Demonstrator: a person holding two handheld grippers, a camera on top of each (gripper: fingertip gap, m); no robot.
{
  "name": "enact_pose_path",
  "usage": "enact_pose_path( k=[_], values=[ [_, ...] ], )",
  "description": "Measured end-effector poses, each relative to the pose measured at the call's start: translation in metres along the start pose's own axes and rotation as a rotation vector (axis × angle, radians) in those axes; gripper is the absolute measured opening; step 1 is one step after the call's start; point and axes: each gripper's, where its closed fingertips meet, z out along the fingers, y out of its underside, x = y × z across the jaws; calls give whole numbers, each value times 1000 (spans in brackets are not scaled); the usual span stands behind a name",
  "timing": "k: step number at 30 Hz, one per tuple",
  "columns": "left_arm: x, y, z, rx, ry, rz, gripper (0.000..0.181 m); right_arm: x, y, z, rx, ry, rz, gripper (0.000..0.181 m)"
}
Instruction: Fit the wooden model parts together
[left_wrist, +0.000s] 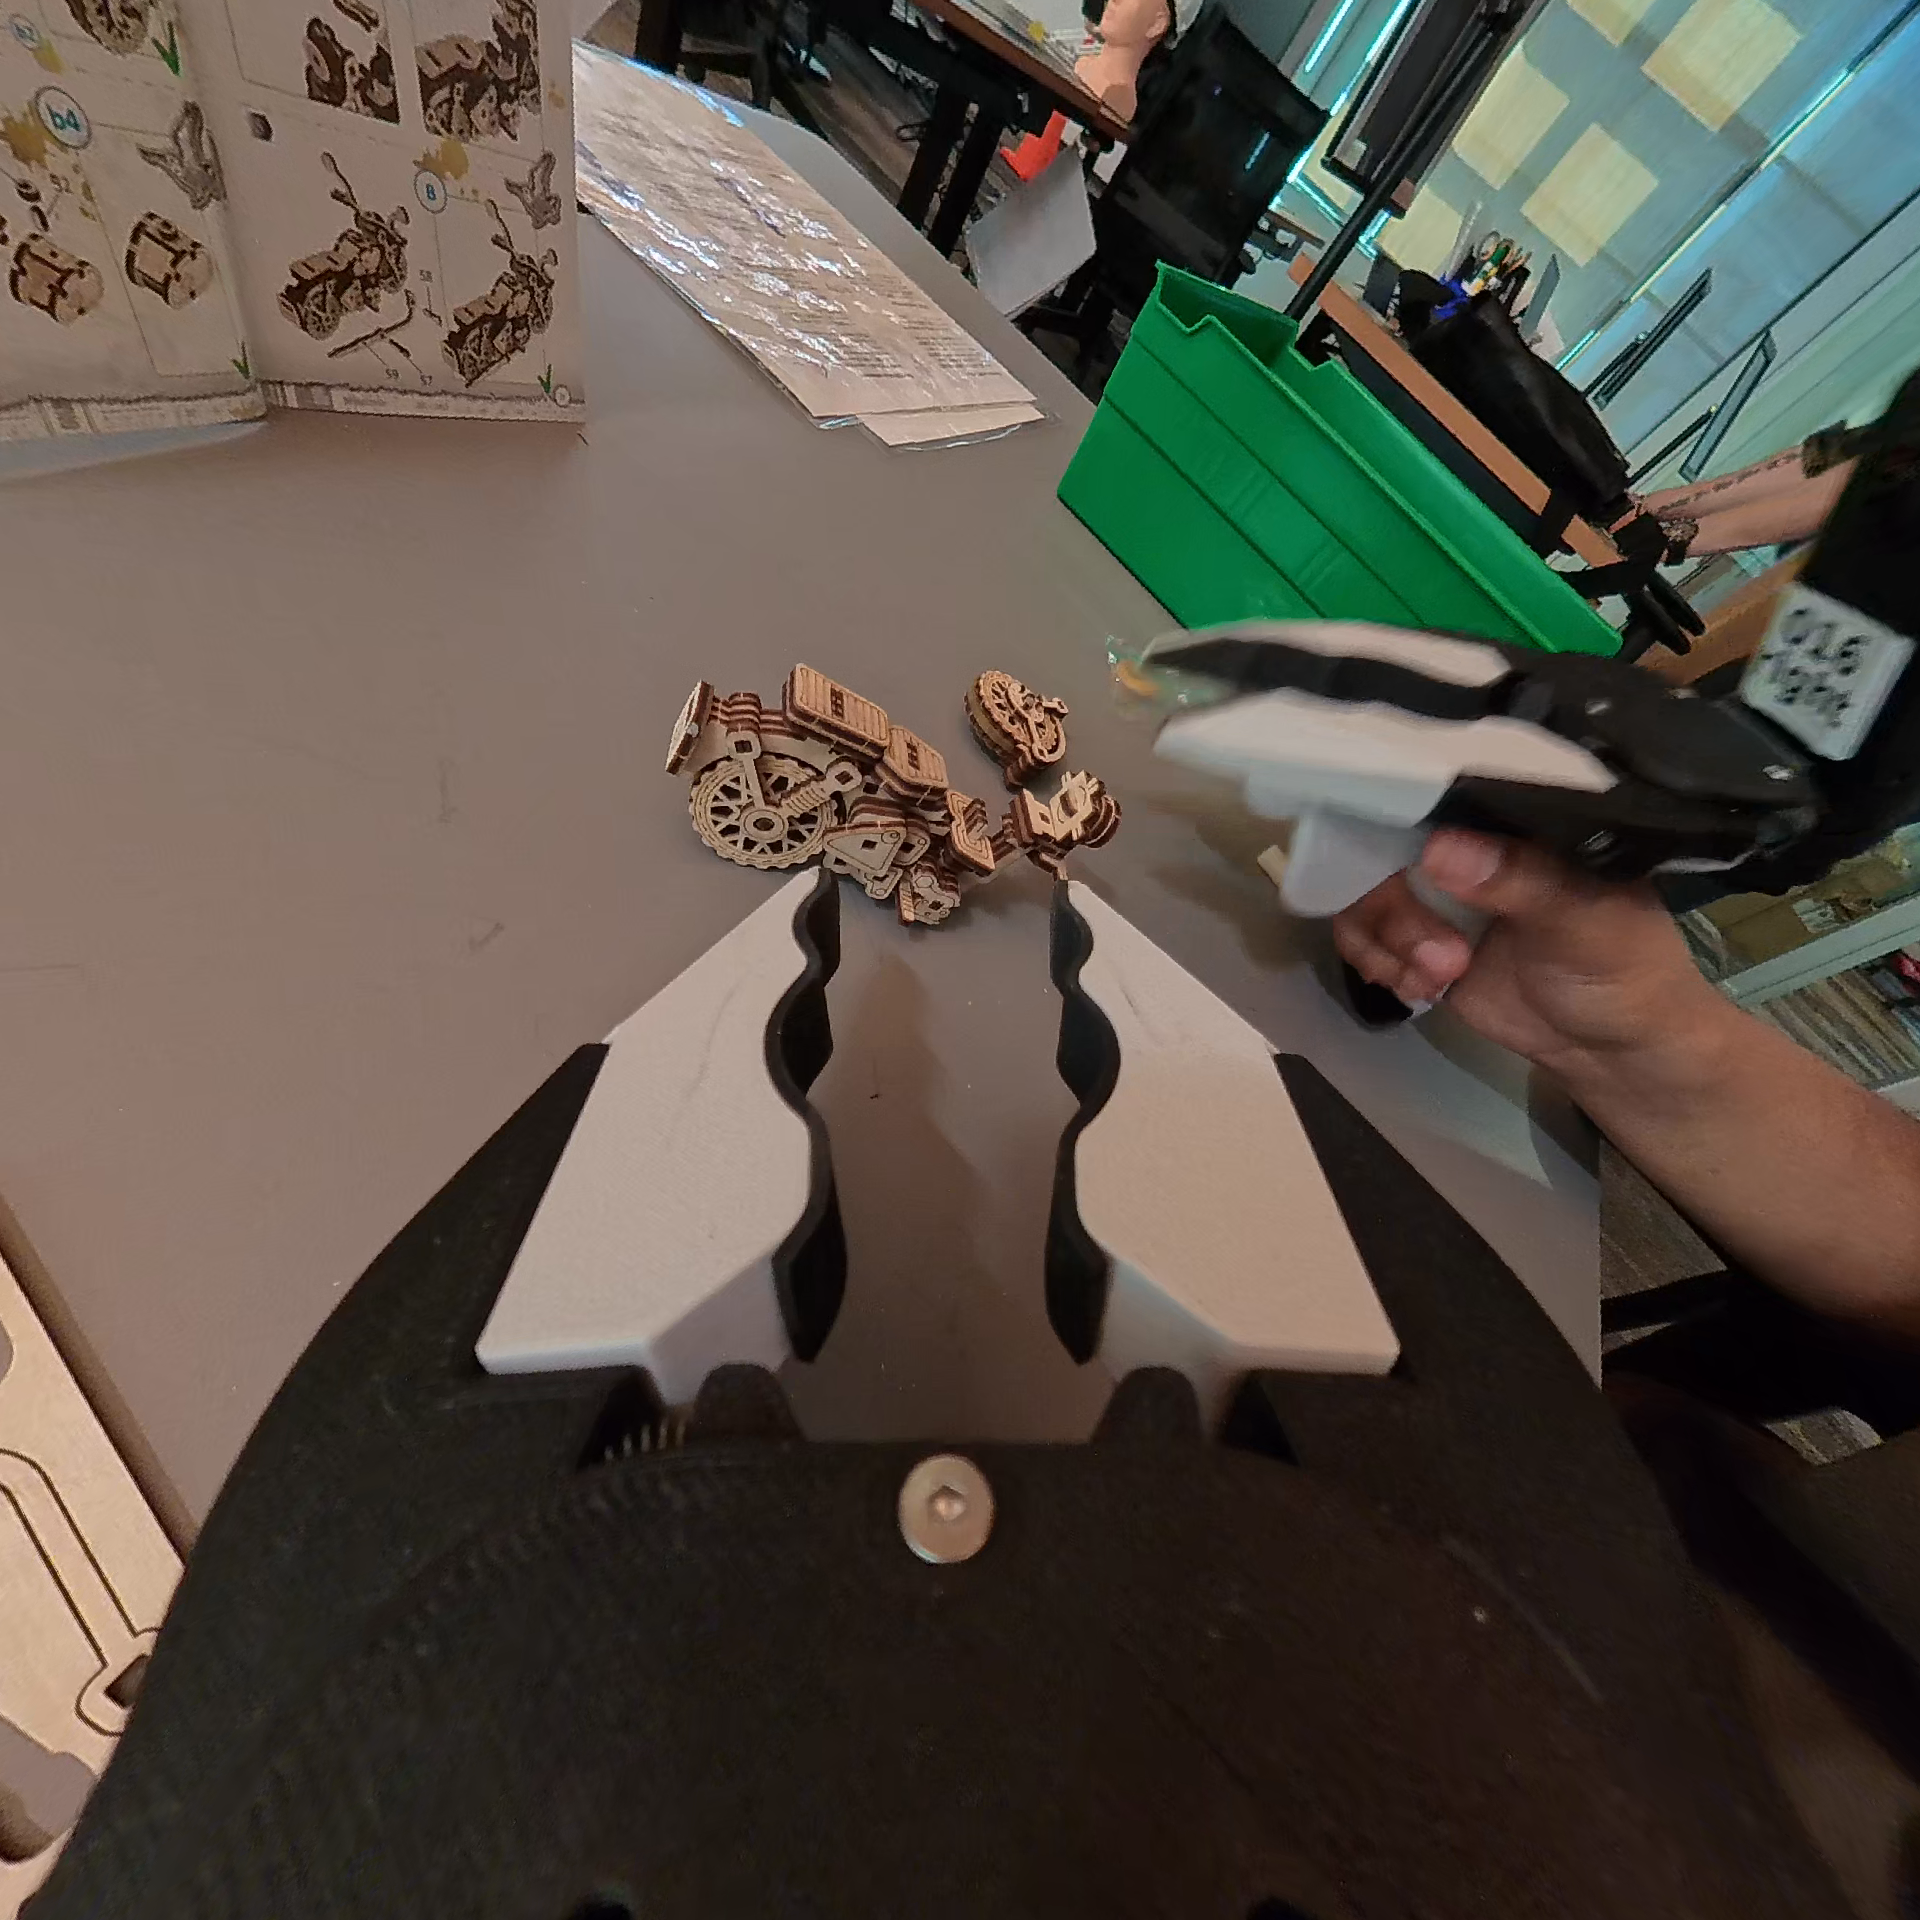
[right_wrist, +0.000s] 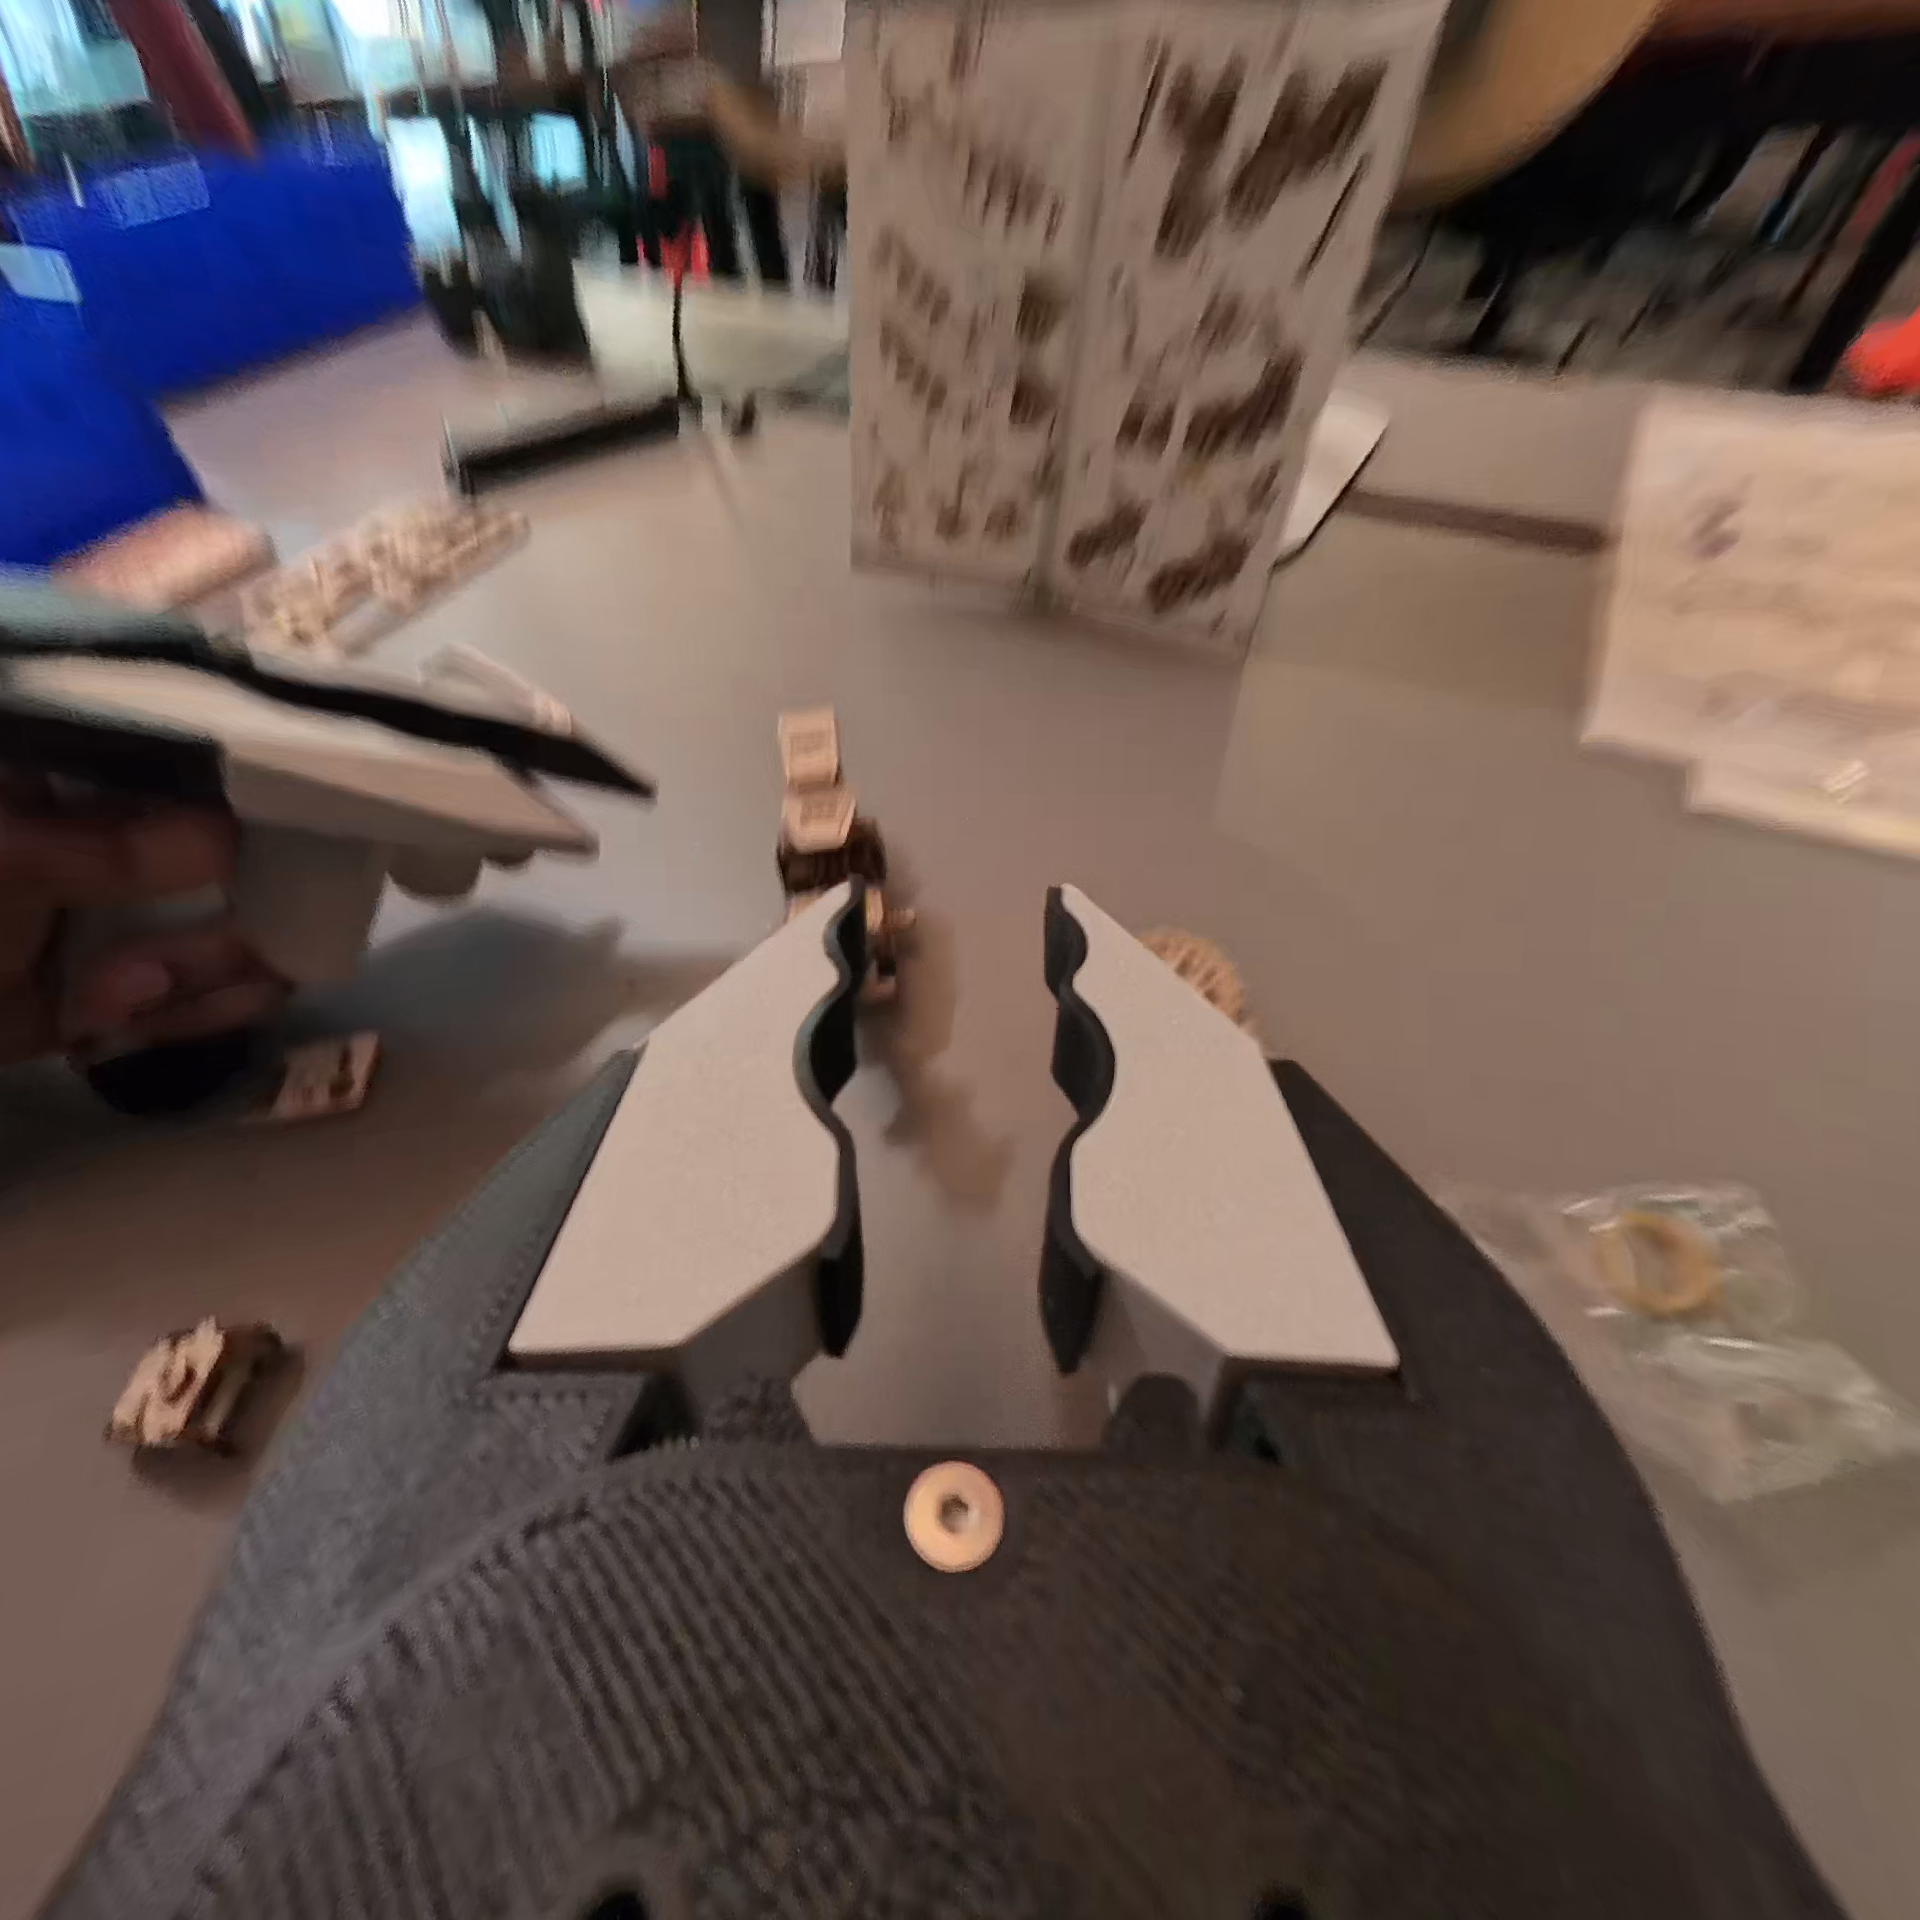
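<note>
- Left wrist view is sharp and shows the wooden motorcycle model (left_wrist: 821, 795) lying on its side on the grey tabletop (left_wrist: 312, 727), with a loose wooden wheel part (left_wrist: 1016, 712) just right of the model and apart from it.
- Right wrist view is smeared by motion blur; only a few pale and dark pieces of the model (right_wrist: 821, 800) can be made out, just beyond the left fingertip of the right hand-held gripper (right_wrist: 951, 914).
- Only the right wrist view shows two small wooden pieces (right_wrist: 197, 1382) lying well left of the model and a clear plastic bag (right_wrist: 1683, 1309) holding a pale ring, well to the right of the model.
- Only the left wrist view shows the green bin (left_wrist: 1299, 468) beyond the model to the right; the folded instruction sheet (left_wrist: 291, 208) stands upright behind the model.
- Left hand-held gripper (left_wrist: 940, 883) points at the model with its fingers spread and empty, the tips just short of the model's near edge.
- Right hand-held gripper (left_wrist: 1164, 696) comes in level from the right of the model, held by a hand (left_wrist: 1455, 935) on its trigger; its fingers are spread and hold nothing.
</note>
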Motion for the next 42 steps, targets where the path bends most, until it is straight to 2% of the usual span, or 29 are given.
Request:
enact_pose_path(
  k=[3,13,18,42],
  values=[
    [0,0,0,0,1,-1,39,20,-18,-14,109,82,23,34],
    [-1,0,0,0,4,-12,39,43,-9,-14,92,114,179,37],
    [-1,0,0,0,4,-15,39,45,-9,-15,98,100,225,37],
    [-1,0,0,0,3,-13,39,38,-9,-9,84,79,196,37]
  ],
)
